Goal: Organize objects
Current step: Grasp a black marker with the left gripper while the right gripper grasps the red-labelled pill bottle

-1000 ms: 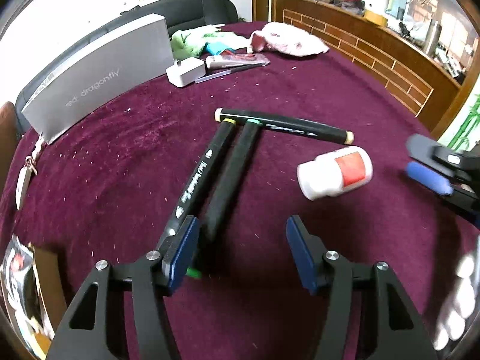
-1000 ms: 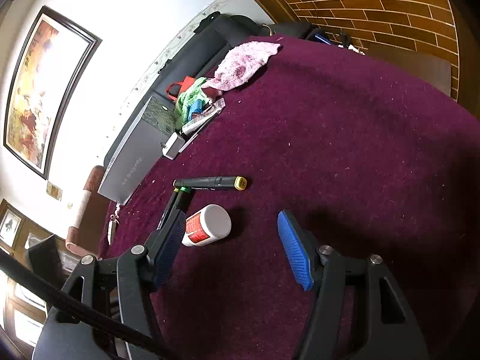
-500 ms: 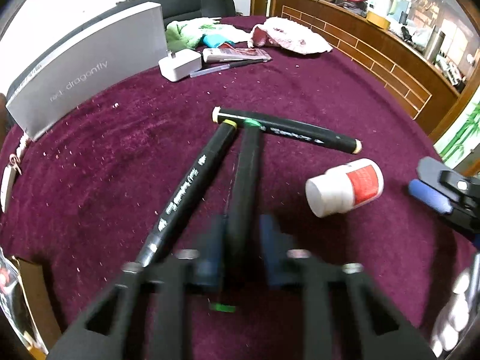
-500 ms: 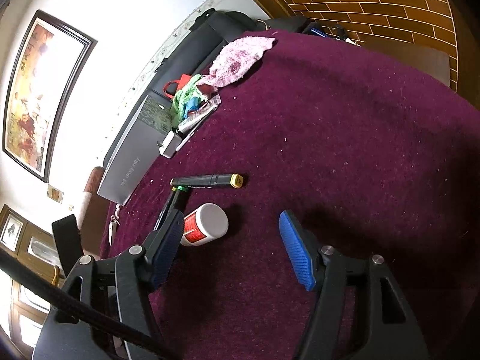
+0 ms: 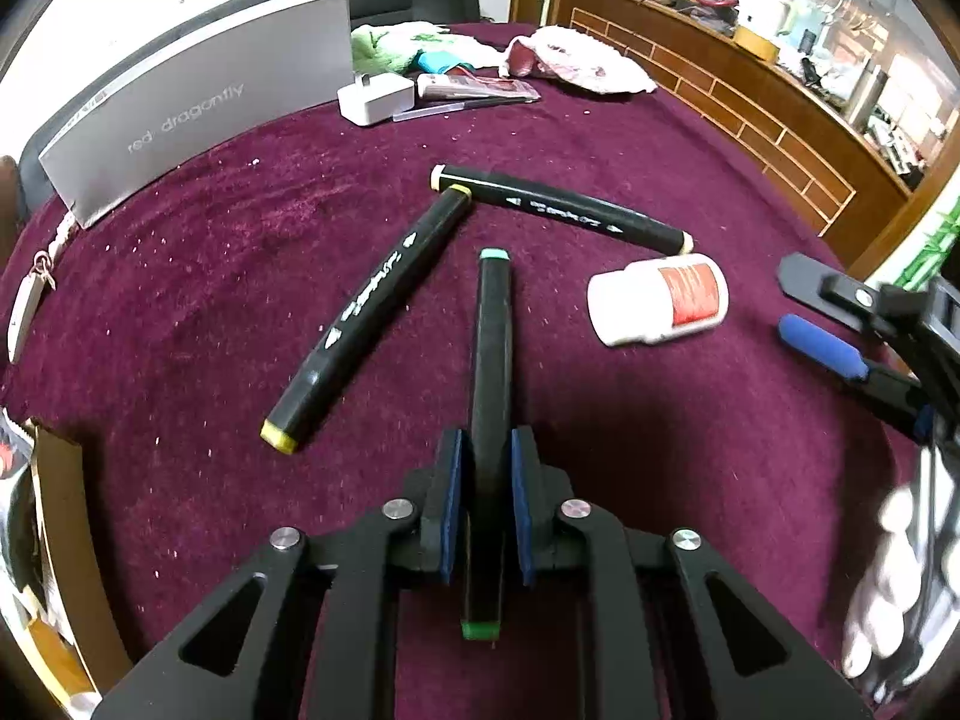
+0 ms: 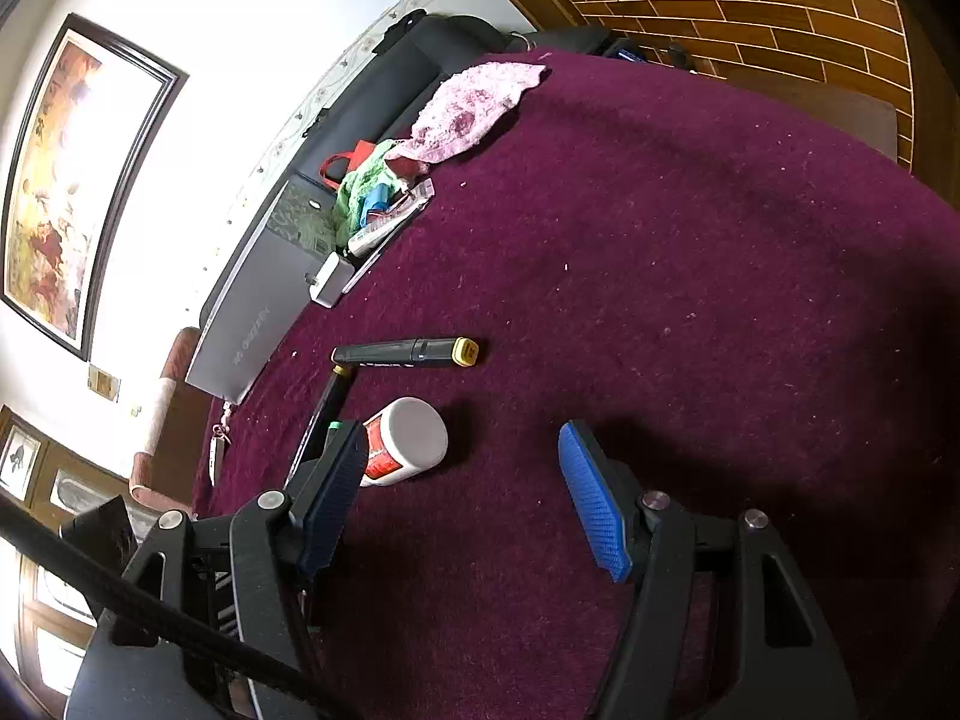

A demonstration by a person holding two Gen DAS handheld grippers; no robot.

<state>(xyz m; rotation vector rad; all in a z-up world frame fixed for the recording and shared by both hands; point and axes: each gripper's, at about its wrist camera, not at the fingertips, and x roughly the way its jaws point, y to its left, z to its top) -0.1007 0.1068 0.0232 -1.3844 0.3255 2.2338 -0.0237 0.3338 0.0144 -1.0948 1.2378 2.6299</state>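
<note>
Clamping a green-capped marker (image 5: 493, 360) between its blue pads, the left gripper (image 5: 486, 504) holds the barrel near its rear end, with the green cap projecting back toward the camera and the pale teal cap pointing forward over the maroon tablecloth (image 5: 180, 330). Whether the forward end of this marker touches the cloth cannot be told. Two further black markers lie on the cloth ahead: a yellow-capped marker (image 5: 372, 312) angled to the left of the held one, and a cream-capped marker (image 5: 564, 210) lying crosswise beyond it — the far yellow cap sits just beside the left end of the cream-capped one. A white bottle with a red label (image 5: 657, 300) lies on its side to the right of the held marker, near the right end of the cream-capped marker. The right gripper (image 6: 462, 498) hangs over the cloth with its jaws spread wide and nothing between them; in the right wrist view the bottle appears just beyond its left finger (image 6: 336, 492). At the far side of the table a grey box printed "red dragonfly" (image 5: 198, 114) stands on its long edge, with a white charger (image 5: 375, 97), a flat packet (image 5: 474, 87), green cloth (image 5: 390, 45) and a pink cloth (image 5: 576, 60) — grouped near it along the back edge.
</note>
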